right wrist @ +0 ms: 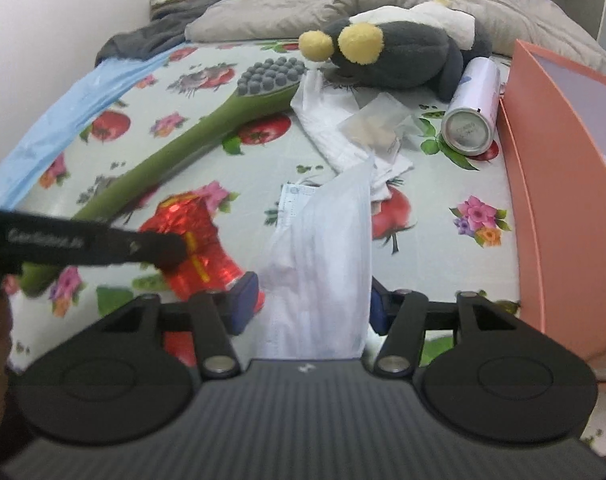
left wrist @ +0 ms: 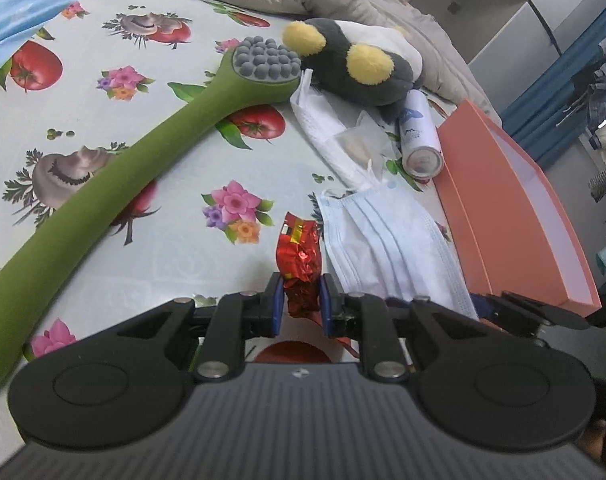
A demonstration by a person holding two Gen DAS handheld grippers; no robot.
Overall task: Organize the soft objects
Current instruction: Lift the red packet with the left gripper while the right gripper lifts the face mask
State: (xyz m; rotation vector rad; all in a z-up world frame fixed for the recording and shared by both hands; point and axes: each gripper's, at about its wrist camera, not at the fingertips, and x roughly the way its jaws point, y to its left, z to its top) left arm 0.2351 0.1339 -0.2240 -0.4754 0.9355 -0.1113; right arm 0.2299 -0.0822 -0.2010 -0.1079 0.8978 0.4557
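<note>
Left claw (left wrist: 301,300) clenched on red foil packet (left wrist: 301,256), low over flowered tablecloth (left wrist: 143,240). Right claw (right wrist: 311,308) wide around face mask (right wrist: 323,248), grip unclear. Pink box (left wrist: 519,216) beside mask, likely drop spot. Plush toy (left wrist: 355,60) far end, untouched.

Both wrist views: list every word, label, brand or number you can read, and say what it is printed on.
None reads cleanly.
Spray can: blue print and a mountain-like mark, too blurred to read.
Spray can base: stamped characters, too small.
Red foil packet: yellow markings, illegible.
Left gripper side, seen in the right wrist view: pale lettering, blurred.
White paper bag: faint print, unreadable.
</note>
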